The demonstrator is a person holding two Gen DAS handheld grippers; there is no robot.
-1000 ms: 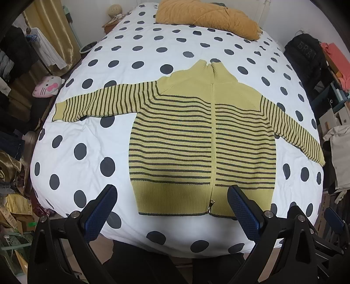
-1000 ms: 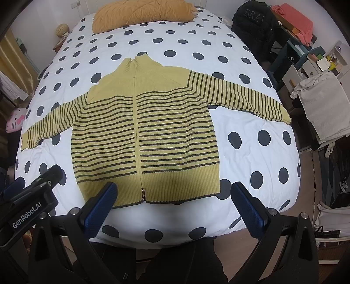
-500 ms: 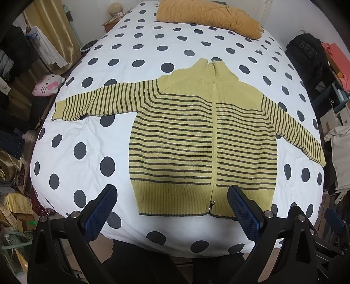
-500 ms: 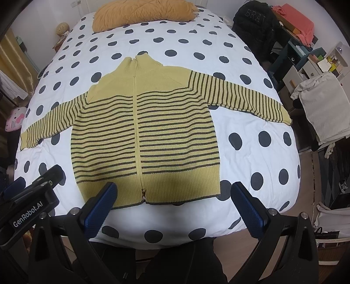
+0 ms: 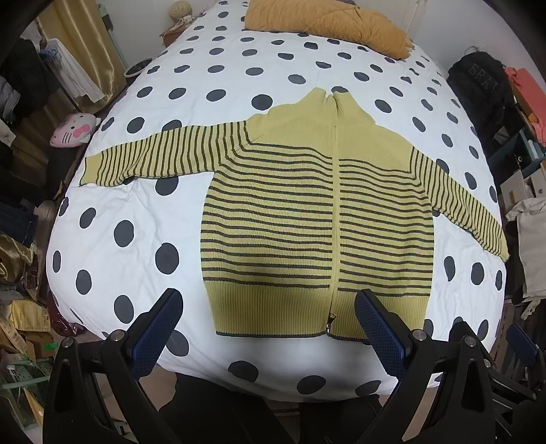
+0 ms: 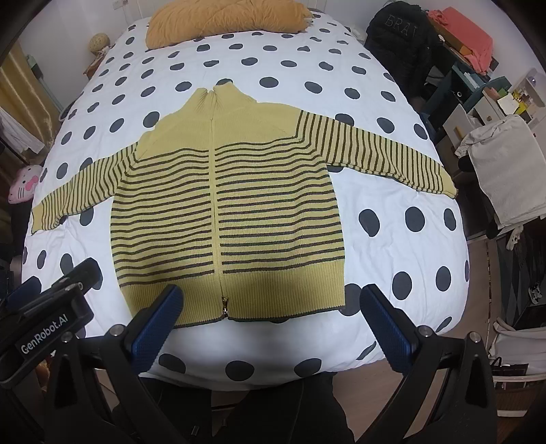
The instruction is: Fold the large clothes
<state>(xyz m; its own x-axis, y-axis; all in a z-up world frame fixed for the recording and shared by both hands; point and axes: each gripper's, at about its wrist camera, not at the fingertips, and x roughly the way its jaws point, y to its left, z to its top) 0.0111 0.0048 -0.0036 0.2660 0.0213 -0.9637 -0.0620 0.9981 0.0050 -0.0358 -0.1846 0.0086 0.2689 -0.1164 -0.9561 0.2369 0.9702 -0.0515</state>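
A yellow zip-up sweater with dark stripes [image 5: 317, 222] lies flat and face up on the bed, both sleeves spread out to the sides; it also shows in the right wrist view [image 6: 225, 211]. My left gripper [image 5: 269, 324] is open and empty, held above the near end of the bed just short of the sweater's hem. My right gripper [image 6: 269, 321] is open and empty too, at the same near end over the hem. The left gripper's body [image 6: 51, 317] shows at the lower left of the right wrist view.
The bed has a white cover with dark dots [image 5: 136, 222]. An orange pillow [image 5: 327, 27] lies at the far end. Clutter and a pink plush [image 5: 71, 129] stand to the left; a black bag [image 6: 399, 37], shelves and a chair with cloth [image 6: 505, 164] to the right.
Both grippers have drifted very slightly; the sweater lies as before and both grippers stay open.
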